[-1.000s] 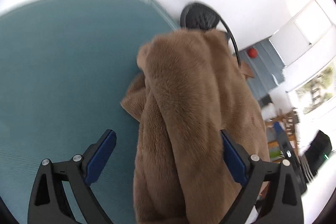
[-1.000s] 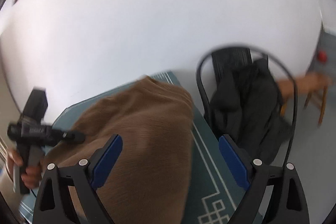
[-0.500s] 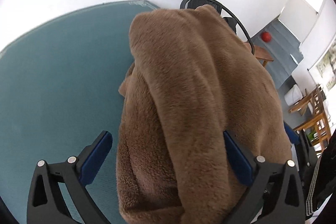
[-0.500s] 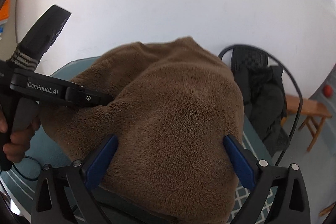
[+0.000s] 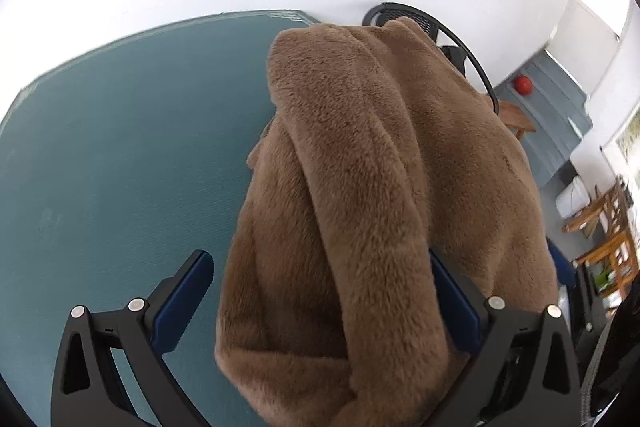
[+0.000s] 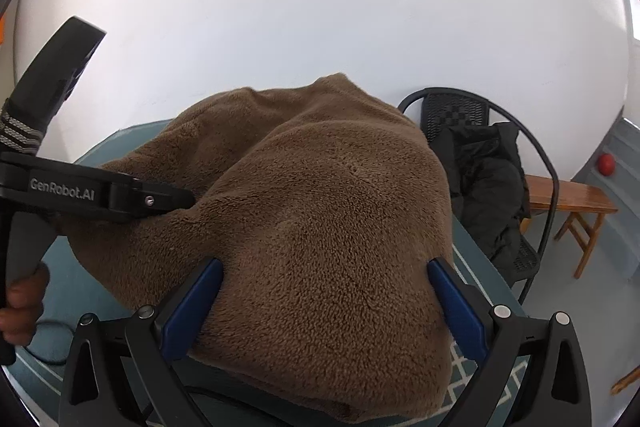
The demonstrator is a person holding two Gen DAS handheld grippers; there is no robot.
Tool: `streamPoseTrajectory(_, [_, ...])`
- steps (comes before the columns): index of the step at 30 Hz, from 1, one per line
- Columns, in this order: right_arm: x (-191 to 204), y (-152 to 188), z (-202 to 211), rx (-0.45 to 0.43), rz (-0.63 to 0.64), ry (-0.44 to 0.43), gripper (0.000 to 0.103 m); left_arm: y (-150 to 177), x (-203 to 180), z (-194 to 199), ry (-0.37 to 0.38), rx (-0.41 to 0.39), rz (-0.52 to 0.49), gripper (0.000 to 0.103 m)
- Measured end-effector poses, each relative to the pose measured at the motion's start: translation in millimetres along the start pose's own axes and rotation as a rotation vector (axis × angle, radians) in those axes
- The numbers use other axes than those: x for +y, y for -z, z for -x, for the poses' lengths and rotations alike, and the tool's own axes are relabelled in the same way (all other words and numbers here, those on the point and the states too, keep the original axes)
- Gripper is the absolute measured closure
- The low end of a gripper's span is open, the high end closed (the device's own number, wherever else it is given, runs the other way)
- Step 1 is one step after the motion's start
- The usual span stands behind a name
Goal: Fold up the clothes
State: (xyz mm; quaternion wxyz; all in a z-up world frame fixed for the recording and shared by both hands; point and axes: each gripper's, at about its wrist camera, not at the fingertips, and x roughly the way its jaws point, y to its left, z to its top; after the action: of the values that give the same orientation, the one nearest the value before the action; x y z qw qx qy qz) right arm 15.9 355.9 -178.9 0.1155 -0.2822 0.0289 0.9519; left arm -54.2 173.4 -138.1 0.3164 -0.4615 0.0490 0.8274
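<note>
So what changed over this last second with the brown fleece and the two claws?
The brown fleece came down from being held up and now lies heaped on the teal mat, filling more of both views. The left claw and right claw dropped with it and stand open, fleece lying between their fingers. The chair with the dark jacket stayed put.

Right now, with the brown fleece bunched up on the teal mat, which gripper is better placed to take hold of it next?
Right gripper, probably: the brown fleece fills the gap between its open fingers. The left gripper has cloth only against one finger, bare teal mat by the other.
</note>
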Motion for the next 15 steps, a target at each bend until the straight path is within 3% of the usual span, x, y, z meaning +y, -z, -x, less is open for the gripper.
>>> streamPoseTrajectory(4, [-0.6,-0.6,10.6,0.002,-0.094,0.018,0.001,12.5,0.2,25.7,-0.061,-0.044,-0.004,0.0])
streamPoseTrajectory(11, [-11.0,-5.4,19.9,0.07,-0.203,0.065,0.001,21.3,-16.4,59.7,-0.248,-0.137,-0.144,0.0])
streamPoseTrajectory(15, [-15.8,-10.2,27.5,0.051,-0.22,0.114,0.001,10.8,-39.5,48.9,-0.252,-0.152,-0.191,0.0])
